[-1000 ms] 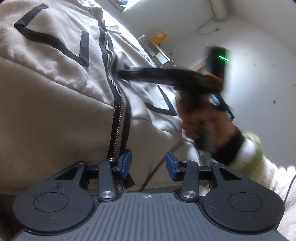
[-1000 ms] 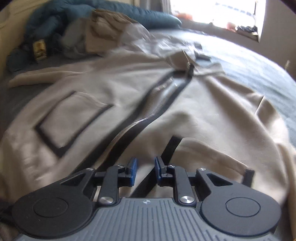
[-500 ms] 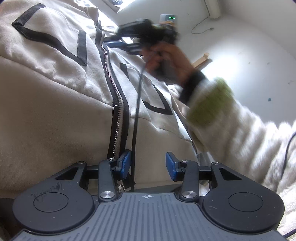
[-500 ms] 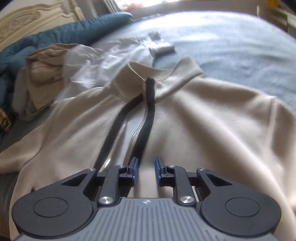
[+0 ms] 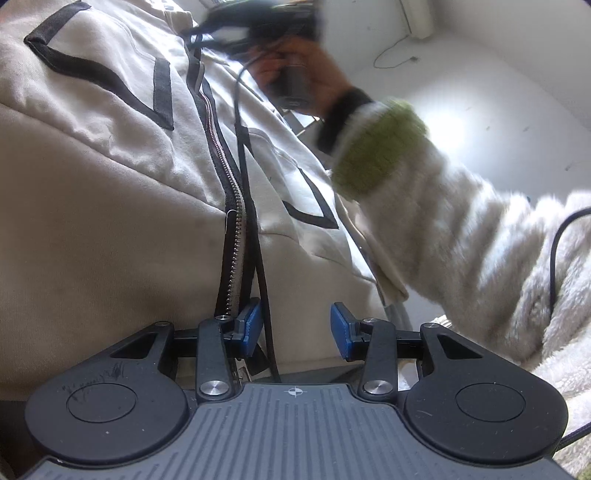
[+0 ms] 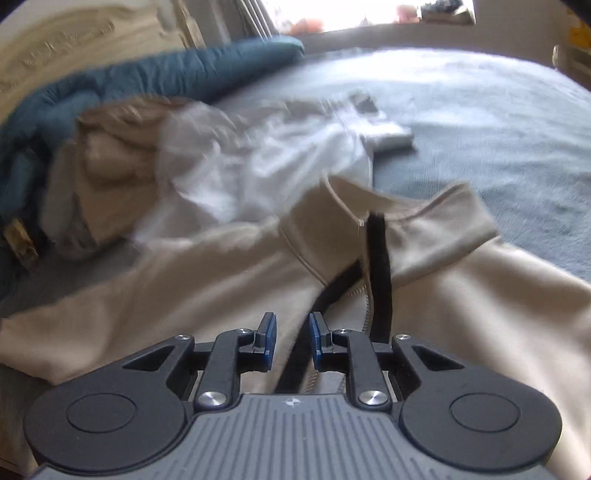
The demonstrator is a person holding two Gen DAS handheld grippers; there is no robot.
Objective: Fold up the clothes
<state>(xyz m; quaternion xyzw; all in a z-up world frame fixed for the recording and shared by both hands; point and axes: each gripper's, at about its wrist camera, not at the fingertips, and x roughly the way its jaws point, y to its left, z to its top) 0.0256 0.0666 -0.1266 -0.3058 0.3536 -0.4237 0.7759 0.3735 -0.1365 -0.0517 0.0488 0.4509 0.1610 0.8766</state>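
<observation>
A beige zip jacket [image 5: 110, 221] with black trim lies spread on the bed. My left gripper [image 5: 295, 328] is open at its hem, beside the lower end of the zipper [image 5: 232, 236]. A black cable [image 5: 266, 314] hangs through the gap, and the pads press on nothing. In the left wrist view a hand [image 5: 306, 81] holds the blurred right gripper [image 5: 258, 18] far up the jacket. In the right wrist view the right gripper [image 6: 291, 341] hovers over the jacket [image 6: 184, 295] just below the collar [image 6: 406, 229]. Its jaws stand narrowly apart with nothing between them.
Beyond the collar lie a crumpled white garment [image 6: 258, 155] and a tan one [image 6: 107, 158]. A teal blanket [image 6: 184, 74] runs along the carved headboard [image 6: 74, 40]. The grey bed cover [image 6: 480, 110] stretches to the right. A fluffy white sleeve [image 5: 461, 229] crosses above the jacket's right side.
The right gripper has travelled up the jacket from the pocket area to just below the collar. The left gripper has stayed at the hem.
</observation>
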